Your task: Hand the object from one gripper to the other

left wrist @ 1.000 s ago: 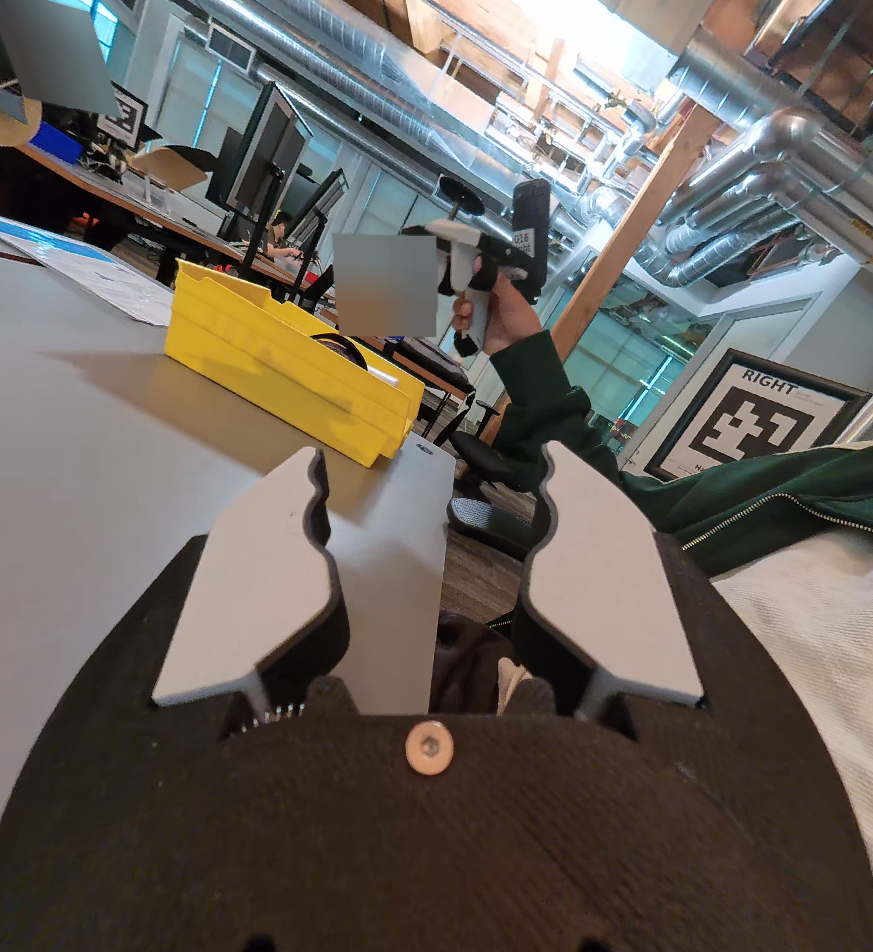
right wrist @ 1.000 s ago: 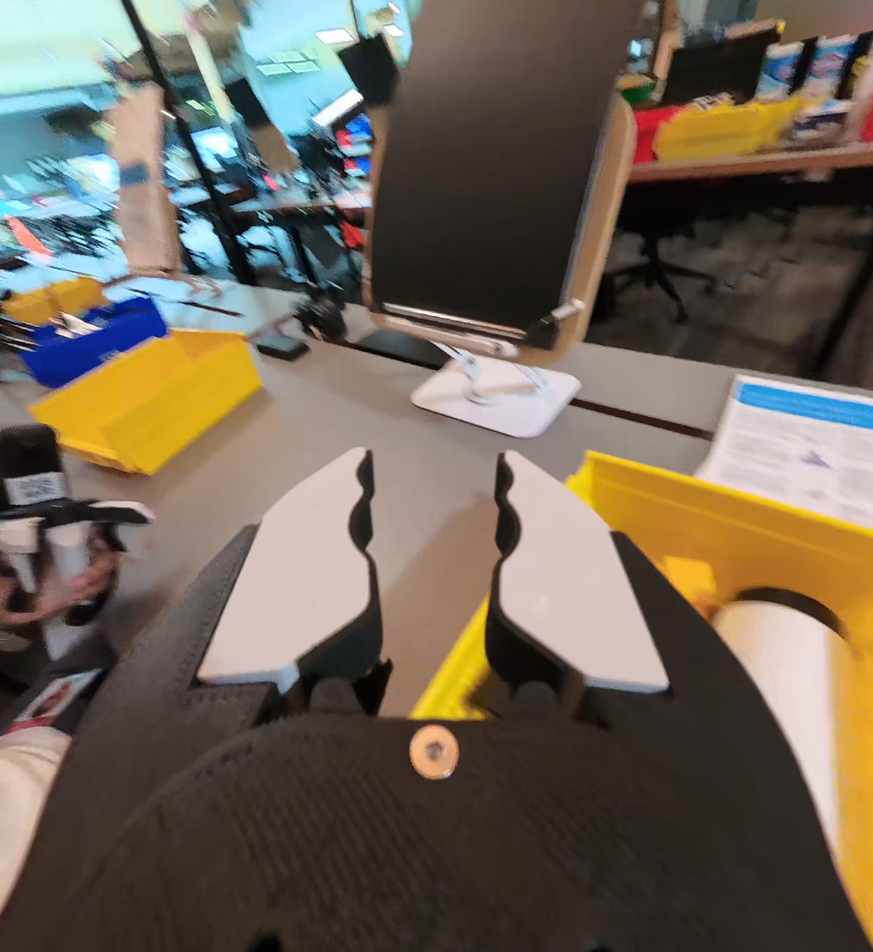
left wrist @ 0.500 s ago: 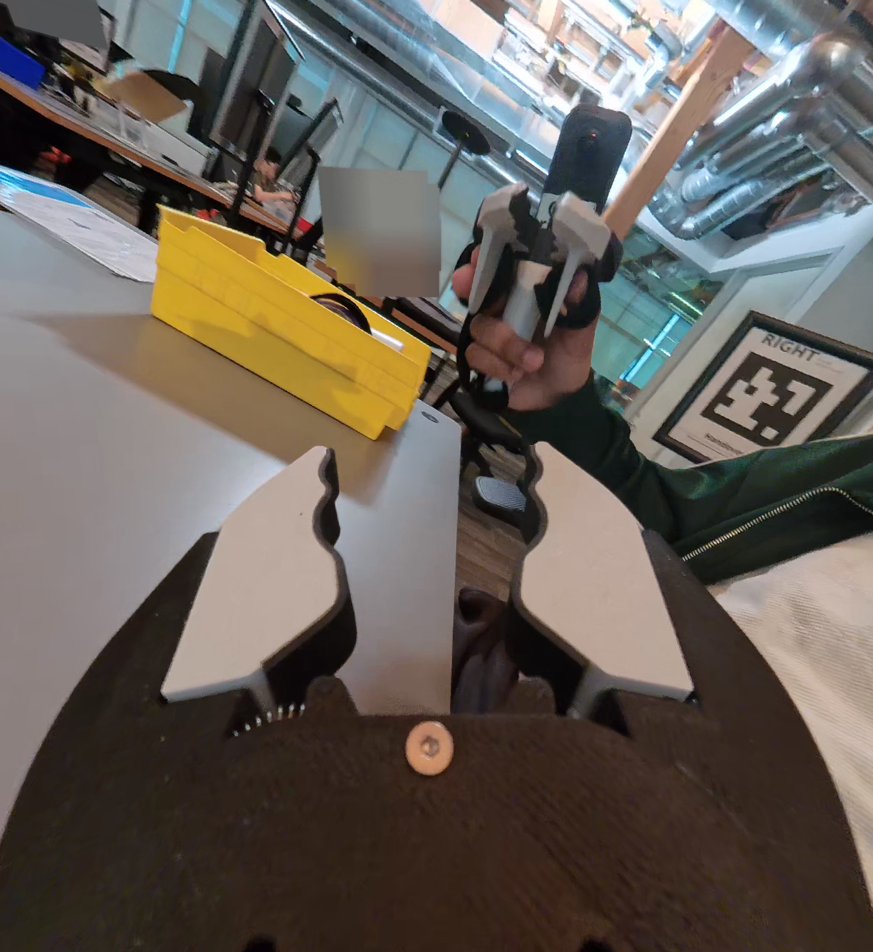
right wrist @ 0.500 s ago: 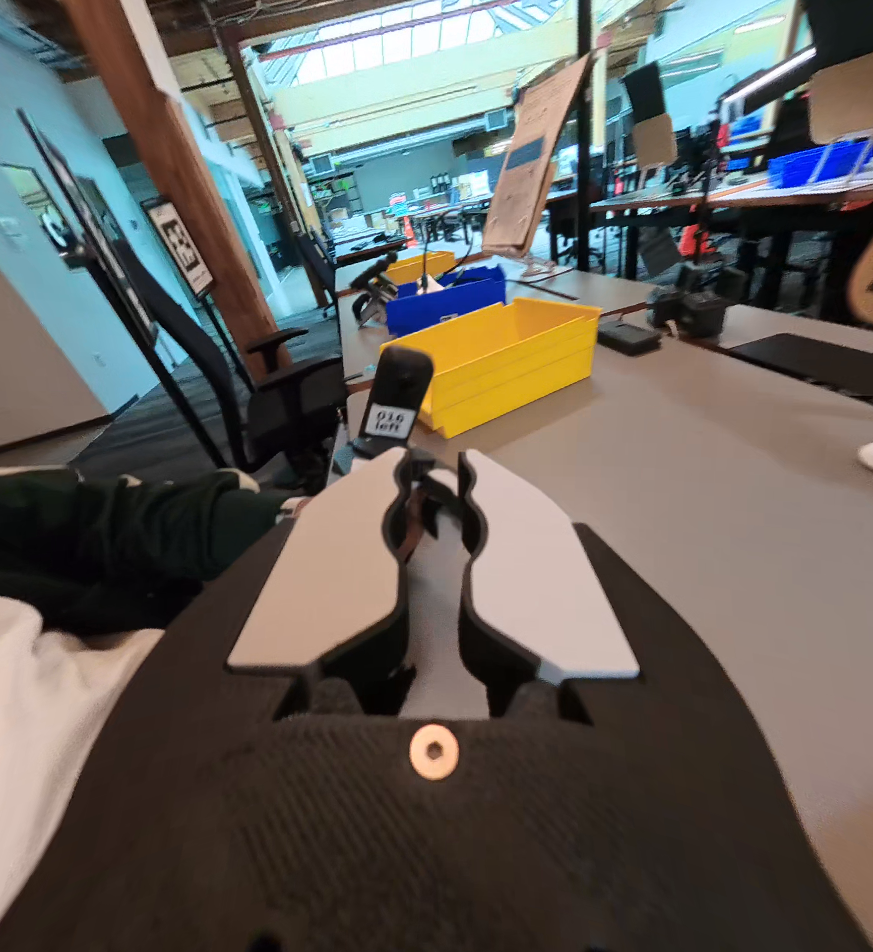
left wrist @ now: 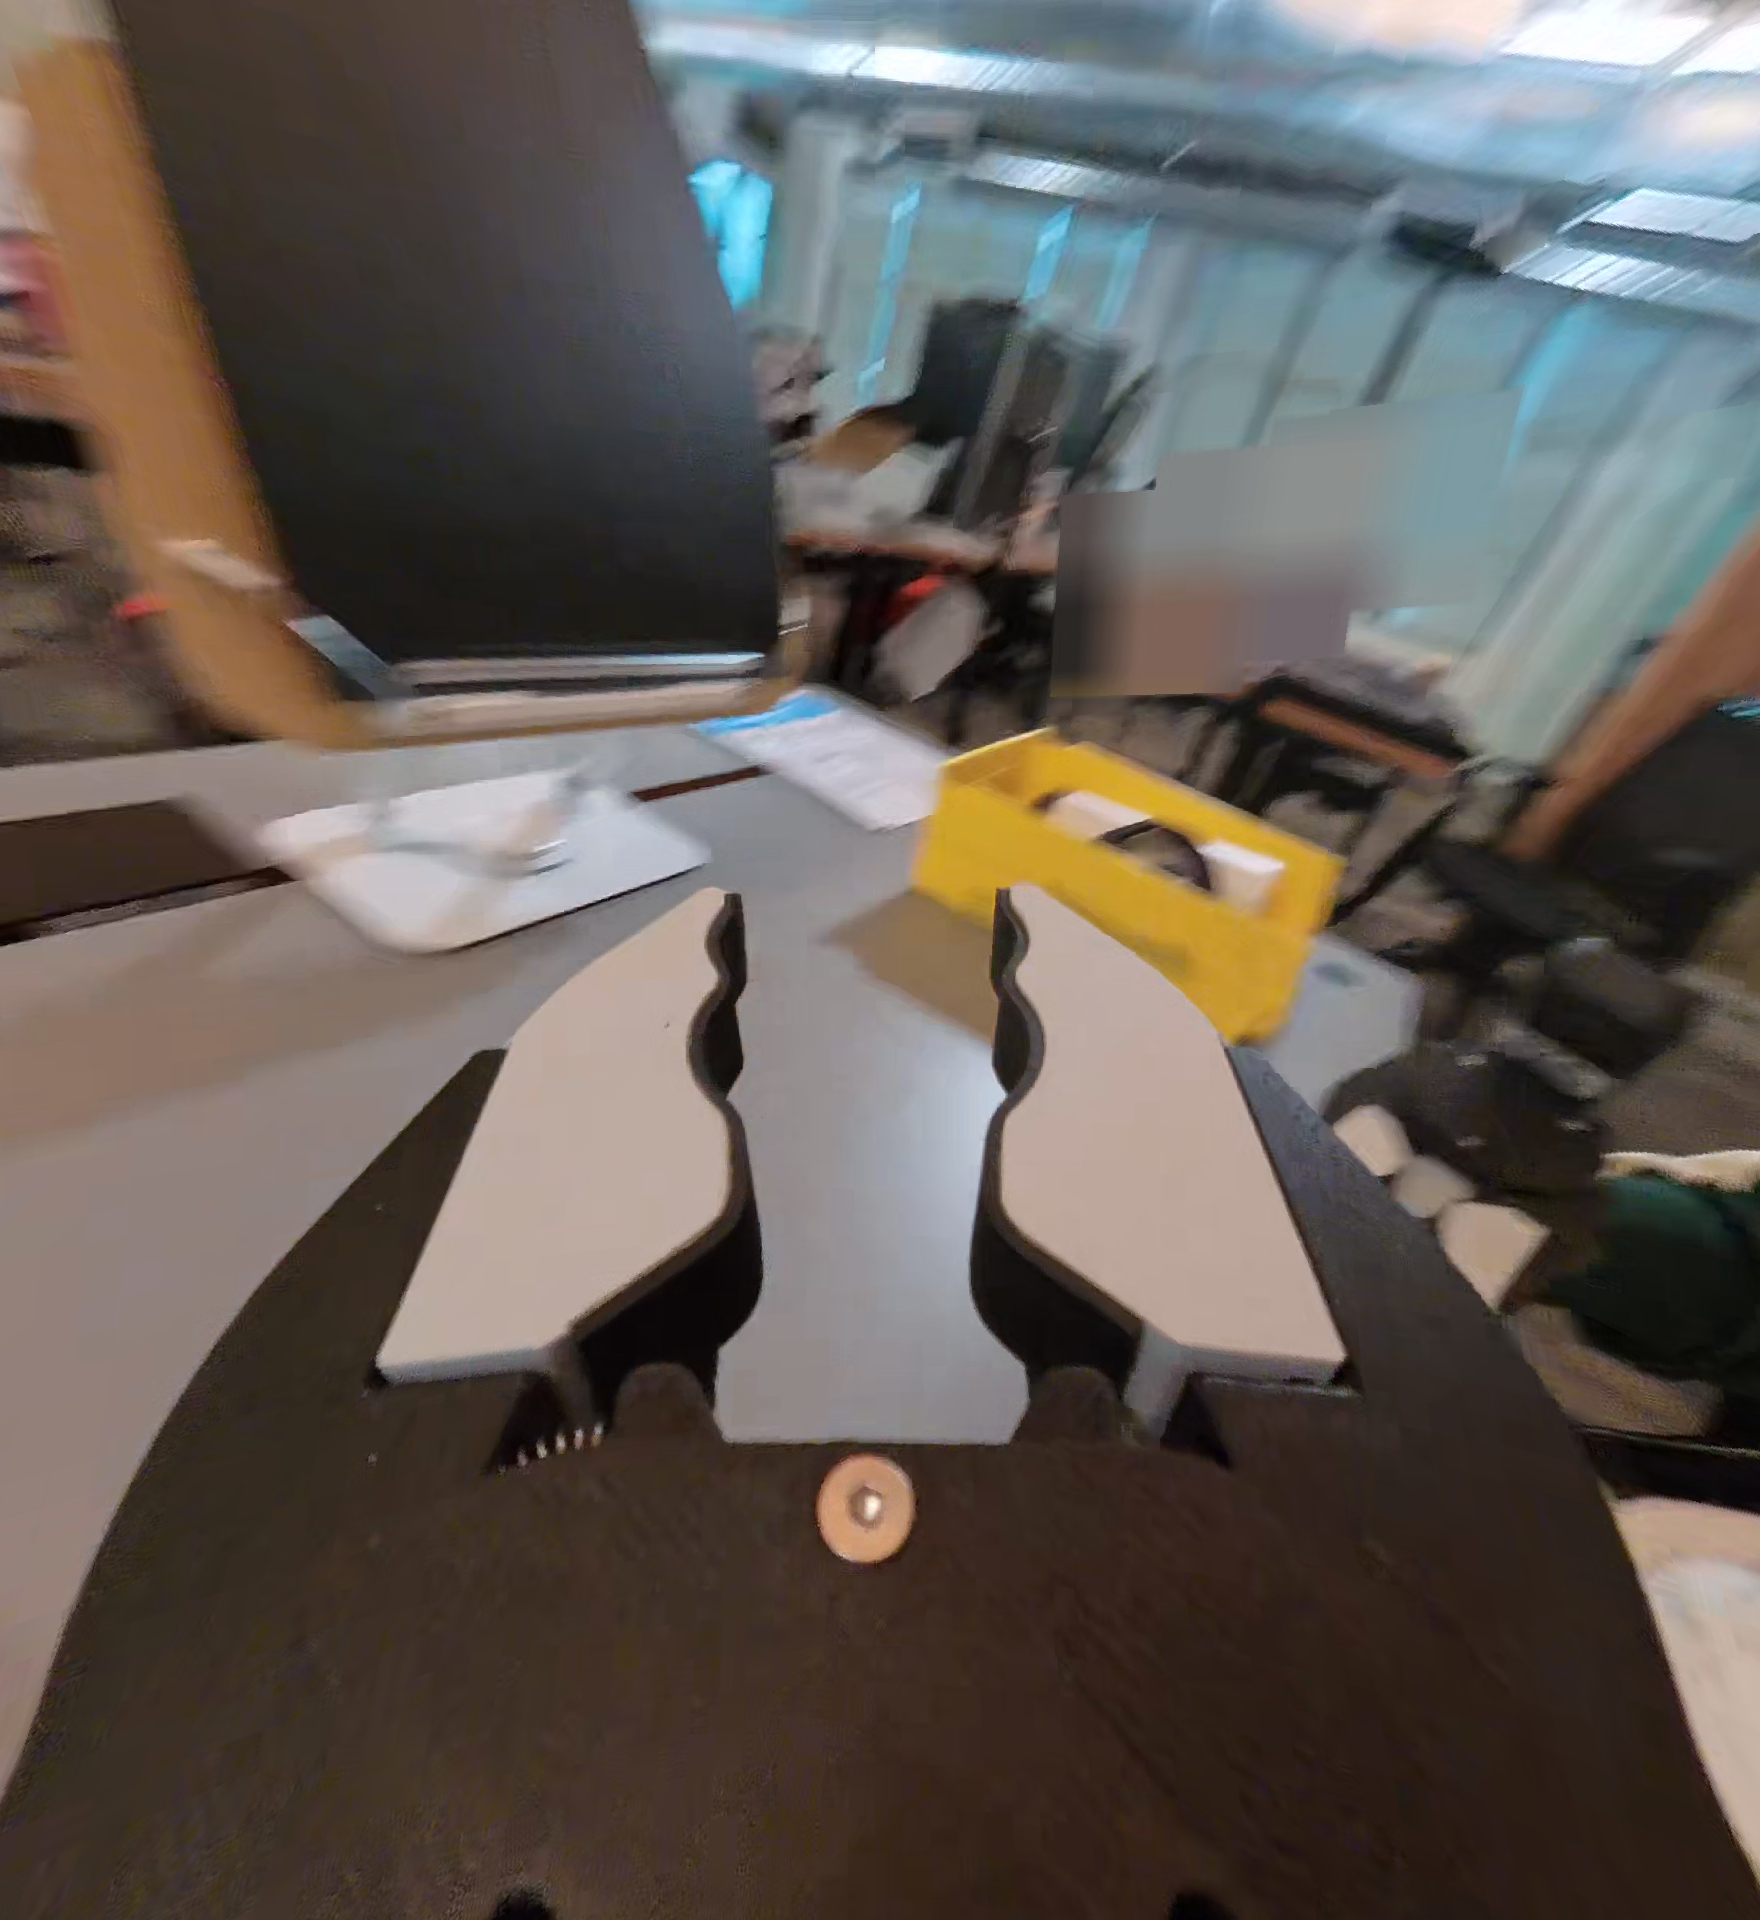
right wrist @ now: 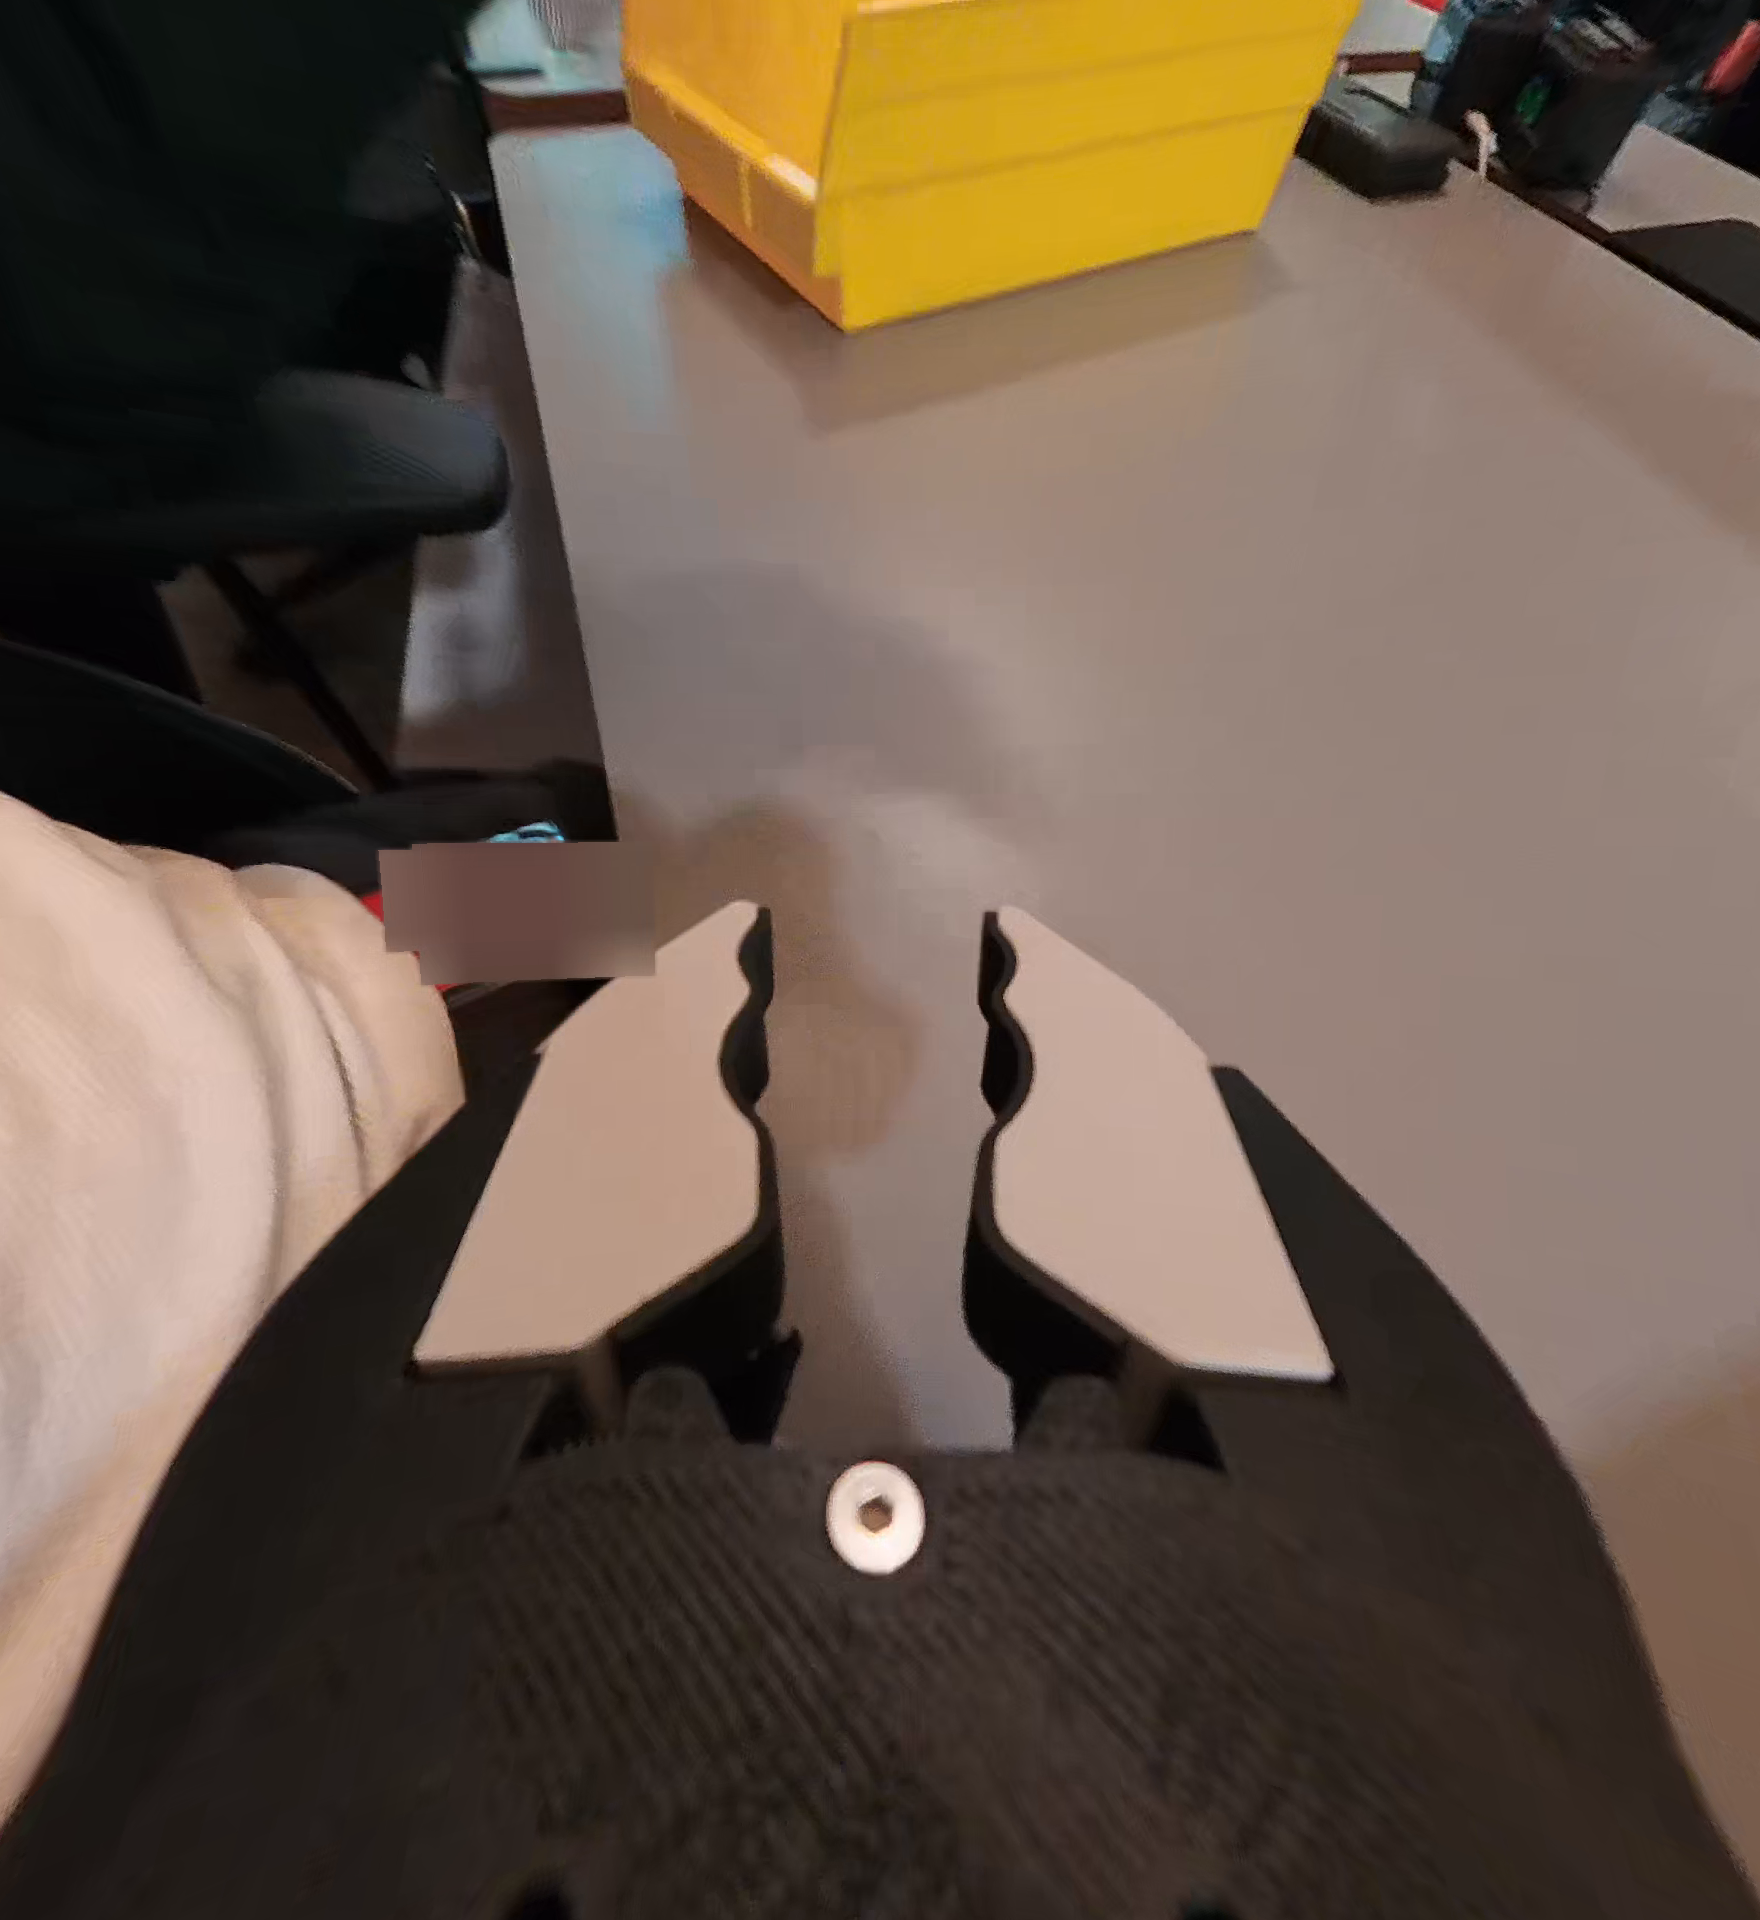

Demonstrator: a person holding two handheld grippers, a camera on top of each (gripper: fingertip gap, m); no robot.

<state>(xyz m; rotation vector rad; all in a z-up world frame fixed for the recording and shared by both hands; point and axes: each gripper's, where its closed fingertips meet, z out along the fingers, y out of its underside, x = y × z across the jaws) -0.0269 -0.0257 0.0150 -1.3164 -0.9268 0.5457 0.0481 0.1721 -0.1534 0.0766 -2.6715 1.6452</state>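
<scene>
My left gripper is open and empty above the grey table. A yellow bin stands just past its right fingertip, near the table's corner, with a white roll and a black ring inside. My right gripper is open and empty, tilted down over the table near its left edge. In the left wrist view a blurred dark device with white parts shows at the right beside a green sleeve. The views are motion-blurred.
A large dark monitor on a white base stands at the back, beside a sheet of paper. In the right wrist view a second yellow bin sits ahead, a black chair left, and a white garment. Left tips to right tips: about 25 centimeters.
The left view has swung from the raised right gripper toward the monitor and bin. The right gripper has tipped down toward the table and its jaws have opened wider.
</scene>
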